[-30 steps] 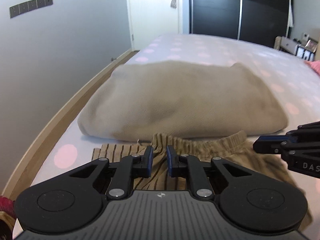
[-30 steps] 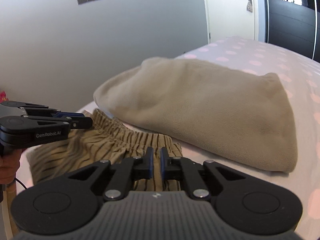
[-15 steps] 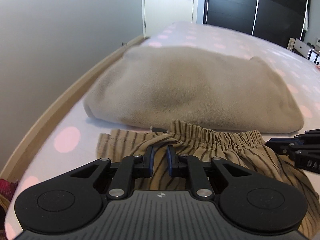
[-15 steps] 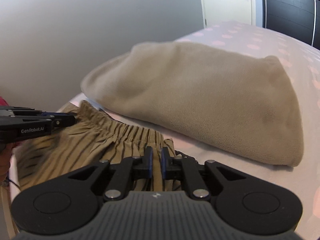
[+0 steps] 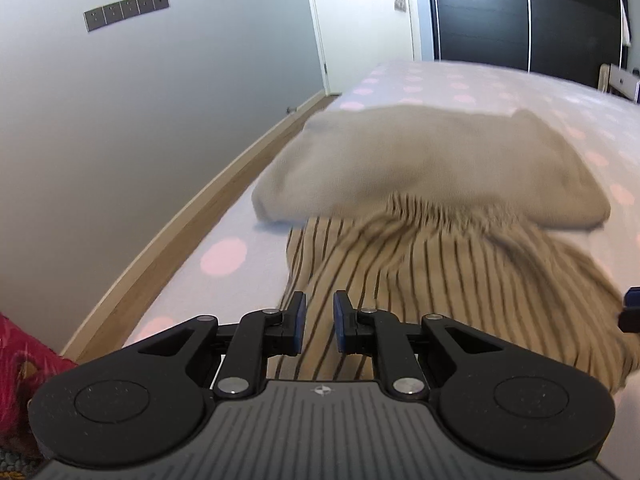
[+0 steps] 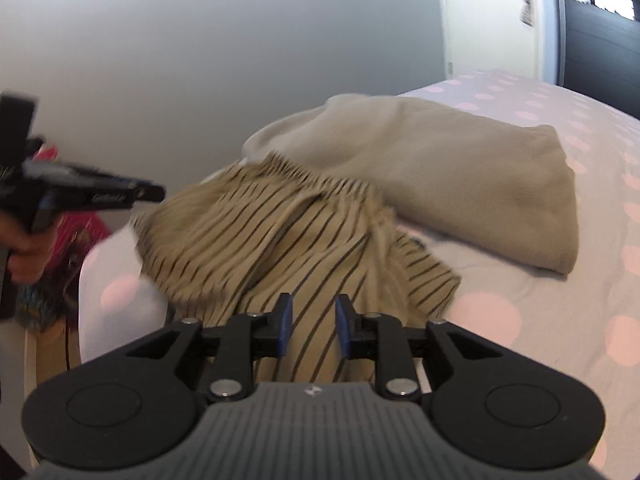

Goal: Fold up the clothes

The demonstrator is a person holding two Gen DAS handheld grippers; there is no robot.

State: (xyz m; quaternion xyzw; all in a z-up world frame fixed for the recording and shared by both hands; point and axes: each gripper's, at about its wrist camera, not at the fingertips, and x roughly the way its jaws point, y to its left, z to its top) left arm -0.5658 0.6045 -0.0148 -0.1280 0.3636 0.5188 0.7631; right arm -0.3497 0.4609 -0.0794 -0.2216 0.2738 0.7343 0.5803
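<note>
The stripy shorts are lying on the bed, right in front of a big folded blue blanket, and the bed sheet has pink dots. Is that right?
Almost. The folded blanket is beige, not blue; the right wrist view shows it clearly. The rest holds: the stripy shorts lie on the bed right in front of it, their waistband reaching its edge, and the bed sheet has pink dots.

Our count of what lies on the bed and stands around it
We count two pieces of clothing, one striped tan garment (image 5: 460, 280) with an elastic waistband and one folded beige garment (image 5: 432, 160) behind it; one bed (image 5: 248, 240) under a sheet dotted with many pink spots; two hand-held grippers, the left hand-held gripper (image 5: 319, 322) and the right hand-held gripper (image 6: 311, 326), each with two blue-padded fingers; one hand (image 6: 24, 248); one wall plate (image 5: 126, 10) with five sockets in a row; one white door (image 5: 360, 20)
</note>
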